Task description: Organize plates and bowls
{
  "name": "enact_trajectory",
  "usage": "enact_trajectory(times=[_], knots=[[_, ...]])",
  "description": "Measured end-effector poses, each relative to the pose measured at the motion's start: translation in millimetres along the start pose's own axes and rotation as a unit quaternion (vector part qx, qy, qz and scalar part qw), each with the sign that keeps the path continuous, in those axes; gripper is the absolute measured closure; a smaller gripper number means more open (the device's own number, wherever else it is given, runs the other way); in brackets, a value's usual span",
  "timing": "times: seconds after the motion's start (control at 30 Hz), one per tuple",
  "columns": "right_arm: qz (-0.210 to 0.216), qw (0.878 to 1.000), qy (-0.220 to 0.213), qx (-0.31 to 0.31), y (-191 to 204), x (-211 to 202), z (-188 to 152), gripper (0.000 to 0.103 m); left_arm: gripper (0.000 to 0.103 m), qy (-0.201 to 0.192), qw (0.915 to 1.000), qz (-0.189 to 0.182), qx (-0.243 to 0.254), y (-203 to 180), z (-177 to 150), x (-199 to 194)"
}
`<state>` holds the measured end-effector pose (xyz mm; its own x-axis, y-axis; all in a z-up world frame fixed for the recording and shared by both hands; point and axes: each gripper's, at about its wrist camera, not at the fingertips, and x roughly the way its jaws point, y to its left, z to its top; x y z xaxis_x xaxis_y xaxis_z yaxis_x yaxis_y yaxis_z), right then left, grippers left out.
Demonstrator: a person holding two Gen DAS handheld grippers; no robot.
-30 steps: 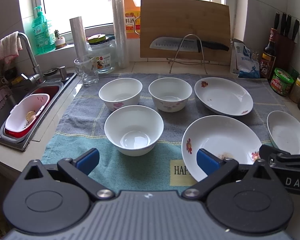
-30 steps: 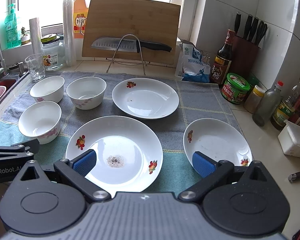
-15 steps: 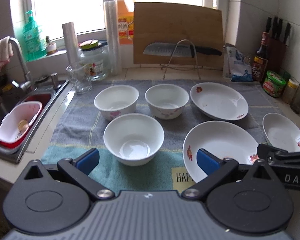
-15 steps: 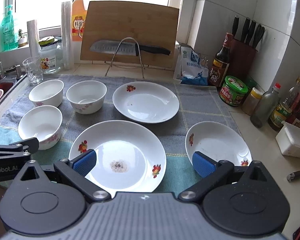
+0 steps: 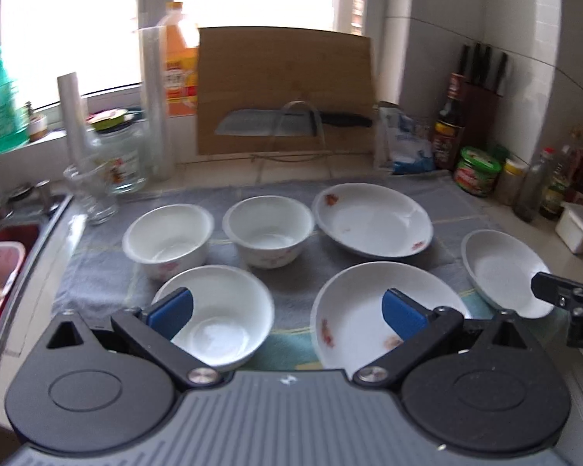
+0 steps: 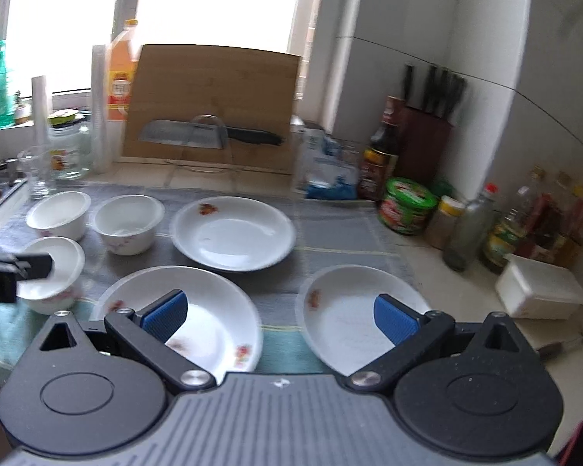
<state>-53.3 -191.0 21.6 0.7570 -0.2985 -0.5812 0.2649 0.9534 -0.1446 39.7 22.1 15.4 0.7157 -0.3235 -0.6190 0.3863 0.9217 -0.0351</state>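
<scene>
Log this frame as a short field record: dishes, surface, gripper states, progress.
bowls: three, unstacked, near bowl in front of two others
plates: three, apart; near plate, far plate, right plate
surface: towel on the counter
left gripper: open, empty
right gripper: open, empty
progress: nothing stacked yet

We now hold both grippers farther forward and lower over the towel (image 5: 97, 272): the left gripper (image 5: 287, 310) reaches the near bowl (image 5: 213, 310), the right gripper (image 6: 278, 314) sits between the large plate (image 6: 213, 310) and small plate (image 6: 349, 310). Both views blur.
</scene>
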Motion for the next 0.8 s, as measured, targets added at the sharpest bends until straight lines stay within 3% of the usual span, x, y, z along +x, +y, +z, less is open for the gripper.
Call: enact_trajectory(times=[0.17, 0.27, 0.5, 0.7, 0.8], knots=[[0.007, 1.000, 0.008, 0.016, -42, 15, -17, 0.000, 0.001, -0.019, 0.9985, -0.045, 0.023, -23, 8, 7], [0.015, 1.000, 0.020, 0.018, -66, 32, -27, 0.000, 0.001, -0.015, 0.9984, -0.050, 0.021, -40, 14, 21], [0.056, 0.997, 0.042, 0.024, -118, 76, -57, 0.000, 0.001, 0.009, 0.9981, -0.056, 0.021, -85, 33, 60], [0.121, 0.990, 0.070, 0.016, -146, 113, -83, 0.000, 0.001, 0.035, 0.9943, -0.099, 0.021, -128, 51, 94], [0.138, 0.988, 0.067, 0.001, -158, 126, -88, 0.000, 0.001, 0.050, 0.9933, -0.094, 0.045, -154, 56, 110]])
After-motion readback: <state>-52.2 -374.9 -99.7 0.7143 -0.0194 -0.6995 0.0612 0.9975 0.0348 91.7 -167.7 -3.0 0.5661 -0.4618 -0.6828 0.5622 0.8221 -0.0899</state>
